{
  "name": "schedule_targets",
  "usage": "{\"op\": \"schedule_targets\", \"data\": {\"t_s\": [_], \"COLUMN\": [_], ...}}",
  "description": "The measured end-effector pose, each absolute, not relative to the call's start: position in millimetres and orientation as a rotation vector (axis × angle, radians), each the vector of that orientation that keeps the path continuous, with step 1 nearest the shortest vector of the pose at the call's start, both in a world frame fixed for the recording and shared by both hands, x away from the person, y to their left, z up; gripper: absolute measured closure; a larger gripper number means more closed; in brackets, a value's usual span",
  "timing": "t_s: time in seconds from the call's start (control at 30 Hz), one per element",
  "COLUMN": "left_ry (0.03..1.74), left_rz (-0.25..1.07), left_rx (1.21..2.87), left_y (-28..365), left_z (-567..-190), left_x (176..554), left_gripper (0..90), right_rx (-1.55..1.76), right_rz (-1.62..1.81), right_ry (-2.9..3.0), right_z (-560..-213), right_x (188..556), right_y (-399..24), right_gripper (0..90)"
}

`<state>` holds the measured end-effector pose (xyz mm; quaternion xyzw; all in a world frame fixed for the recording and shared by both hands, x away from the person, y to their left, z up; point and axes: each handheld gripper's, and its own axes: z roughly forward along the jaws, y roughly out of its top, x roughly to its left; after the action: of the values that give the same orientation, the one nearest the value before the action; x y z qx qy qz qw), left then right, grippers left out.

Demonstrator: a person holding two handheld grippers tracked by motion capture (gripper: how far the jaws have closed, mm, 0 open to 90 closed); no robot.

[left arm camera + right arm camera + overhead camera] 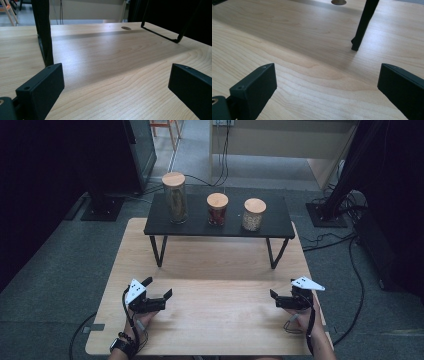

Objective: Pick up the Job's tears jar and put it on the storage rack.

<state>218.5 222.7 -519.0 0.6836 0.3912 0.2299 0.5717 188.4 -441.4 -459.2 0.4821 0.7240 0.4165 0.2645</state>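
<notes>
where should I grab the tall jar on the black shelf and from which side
Grip the tall jar around its glass body, below the wooden lid, coming level from the front. It stands upright at the shelf's left end, apart from the red jar, so open jaws should fit. The left hand-held gripper is nearest.

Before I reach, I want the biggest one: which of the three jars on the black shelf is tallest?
The leftmost jar: it rises clearly higher than the middle jar with dark red contents and the right jar with pale contents.
</notes>
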Motion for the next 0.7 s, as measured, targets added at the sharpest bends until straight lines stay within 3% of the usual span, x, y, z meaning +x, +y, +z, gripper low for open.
{"op": "schedule_targets", "data": {"t_s": [0.7], "left_ry": [0.921], "left_rz": [0.539], "left_rx": [1.603], "left_y": [222.2], "left_z": [-518.9], "left_x": [218.5], "left_gripper": [0.3], "right_rx": [1.324], "right_rz": [1.174], "right_ry": [1.884], "right_z": [-491.1], "right_x": [173.2], "right_y": [-443.2], "right_gripper": [2.1]}}
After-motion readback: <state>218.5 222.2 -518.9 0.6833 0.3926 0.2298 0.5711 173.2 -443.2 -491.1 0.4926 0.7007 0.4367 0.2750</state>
